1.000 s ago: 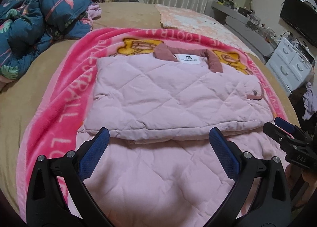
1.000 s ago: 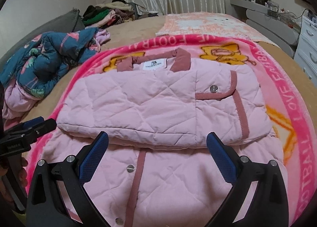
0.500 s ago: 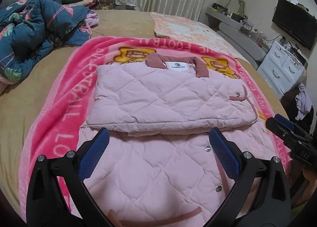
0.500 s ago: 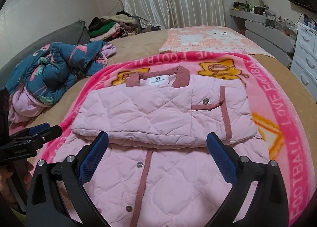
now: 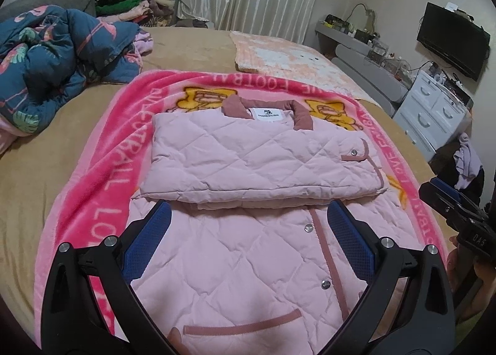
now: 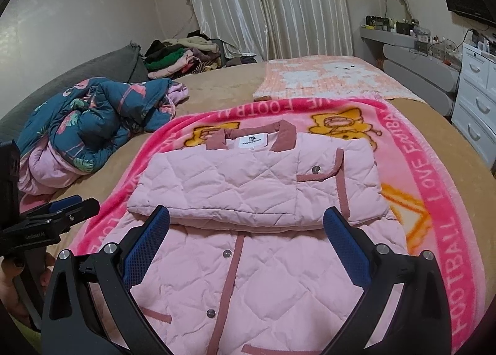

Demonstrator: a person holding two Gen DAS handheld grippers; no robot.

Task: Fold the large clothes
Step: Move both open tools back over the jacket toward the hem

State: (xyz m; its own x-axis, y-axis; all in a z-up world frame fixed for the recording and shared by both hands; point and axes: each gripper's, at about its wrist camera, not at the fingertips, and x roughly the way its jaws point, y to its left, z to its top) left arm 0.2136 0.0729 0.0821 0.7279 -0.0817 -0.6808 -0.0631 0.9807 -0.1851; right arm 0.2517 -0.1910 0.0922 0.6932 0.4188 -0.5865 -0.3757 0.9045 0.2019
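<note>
Left gripper [image 5: 248,243] and right gripper [image 6: 246,245]: jaws spread wide, nothing held, both above the near half of the jacket [image 5: 254,156]. The jacket lies on the blanket [image 5: 105,169], sleeves folded across the chest, collar at 12 o'clock, hem at 6 o'clock.

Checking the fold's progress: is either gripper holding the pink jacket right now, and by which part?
Nothing is held. The left gripper and right gripper both hover above the pink quilted jacket with jaws wide open.
</note>
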